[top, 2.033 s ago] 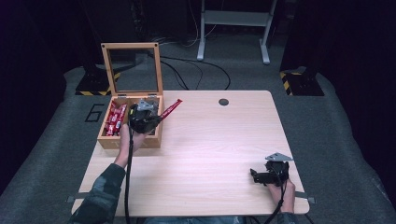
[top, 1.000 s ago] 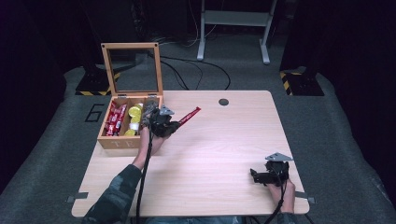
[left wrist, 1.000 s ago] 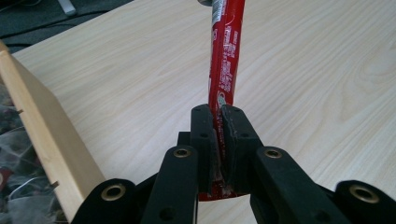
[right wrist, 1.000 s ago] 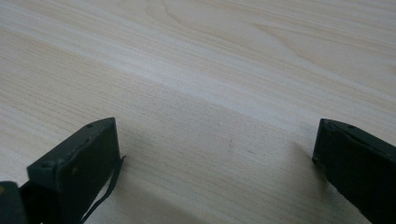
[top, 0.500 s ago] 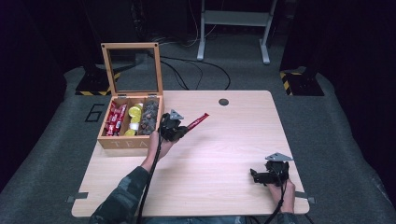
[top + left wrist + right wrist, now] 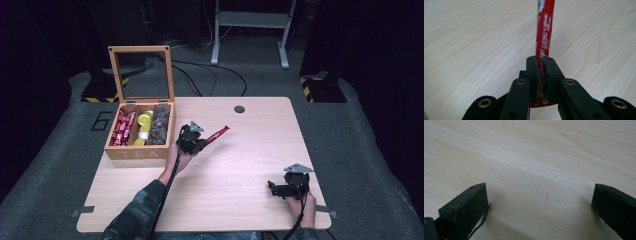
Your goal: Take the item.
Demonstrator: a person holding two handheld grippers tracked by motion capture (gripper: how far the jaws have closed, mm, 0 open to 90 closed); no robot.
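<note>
Red sachet is out of the wooden tea box now, carried right off the box's right edge and lower toward the table; two seconds ago it was still over the box compartments. Judged: extraction done, placing on the tabletop comes next. Sachet sticks out up-right from the left gripper, clamped by its near end between the jaws; in the left gripper view the stick runs straight ahead from the pinched pads, above bare wood. More red sachets, yellow items and dark ones remain in the box near the left edge. Right gripper sits by the near right corner, jaws spread wide, empty, unmoved.
</note>
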